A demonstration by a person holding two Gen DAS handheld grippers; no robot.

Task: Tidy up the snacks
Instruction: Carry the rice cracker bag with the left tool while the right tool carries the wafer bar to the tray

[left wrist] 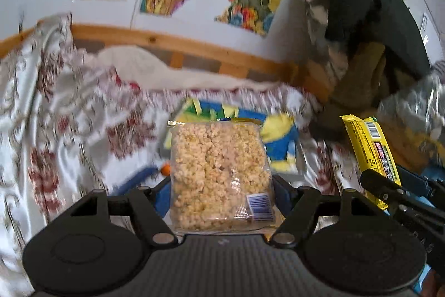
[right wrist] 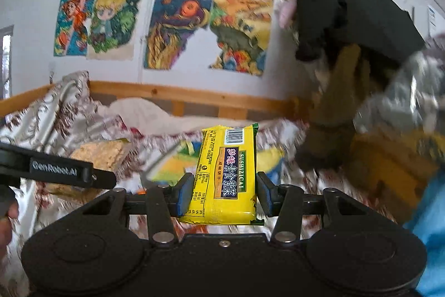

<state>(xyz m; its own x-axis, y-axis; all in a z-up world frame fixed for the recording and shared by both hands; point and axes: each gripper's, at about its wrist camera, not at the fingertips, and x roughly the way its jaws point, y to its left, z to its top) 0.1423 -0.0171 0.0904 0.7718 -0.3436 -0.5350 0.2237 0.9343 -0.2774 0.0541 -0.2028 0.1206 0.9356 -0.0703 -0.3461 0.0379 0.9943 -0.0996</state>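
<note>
- The left gripper (left wrist: 221, 185) has its jaws clamped on a clear packet of puffed-rice snack (left wrist: 219, 174); the packet stands up between them and reaches well beyond the tips, lifted off the bed (left wrist: 69, 130).
- The right gripper (right wrist: 224, 192) has its jaws closed on a yellow biscuit packet (right wrist: 226, 174), gripped by its long edges, barcode end pointing away from the jaws. It too is in the air.
- In the left wrist view the yellow packet shows just to the right of the left jaws, so the two loads are near each other and side by side.
- Ahead of and below both pairs of jaws, more packets (left wrist: 278, 141) in blue and yellow lie on the bedspread, blurred; how many I cannot tell.
- No box, tray or tidy row for the snacks is visible, so nothing looks sorted yet.
- My judgement: the task is early to midway, with two snacks picked up and not yet set down; placing these and dealing with those lying beyond the jaws remain.
</note>
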